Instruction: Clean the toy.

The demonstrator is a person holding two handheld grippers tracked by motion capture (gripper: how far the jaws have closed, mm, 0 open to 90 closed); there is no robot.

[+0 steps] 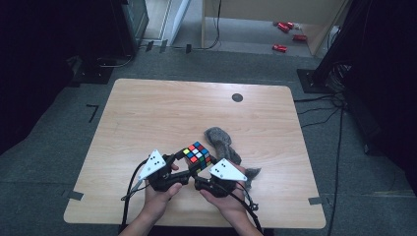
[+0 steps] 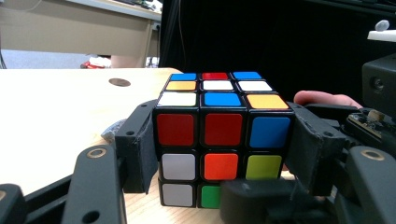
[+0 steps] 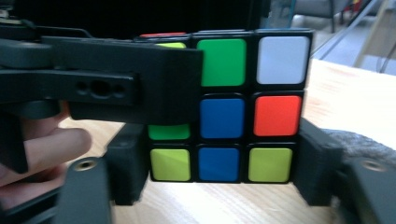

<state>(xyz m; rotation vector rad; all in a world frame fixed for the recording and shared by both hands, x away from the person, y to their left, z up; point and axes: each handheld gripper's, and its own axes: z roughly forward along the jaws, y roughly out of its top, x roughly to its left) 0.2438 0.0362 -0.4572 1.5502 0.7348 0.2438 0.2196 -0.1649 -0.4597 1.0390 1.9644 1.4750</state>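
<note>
Item: puzzle cube [image 1: 197, 155], scrambled colours, resting on the table [image 1: 147, 113] near its front edge, at about 6 o'clock from the table's middle.

Left gripper [image 1: 178, 162]: at the cube's 8 o'clock, clenched on the cube's upper layers, one jaw on each side.

Right gripper [image 1: 204, 173]: at the cube's 5 o'clock, jaws flanking the bottom layer; I cannot tell whether the pads press on it (in the right gripper view a thin gap seems to remain).

Other: grey cloth [image 1: 221, 140], crumpled, at the cube's 2 o'clock, just beside it.

Step in hand, as judged: setting up a layer turn, one gripper steadying, the other taking the layer.

Next move calls for: a firm right grip, then a clean twist without dragging the cube.
</note>
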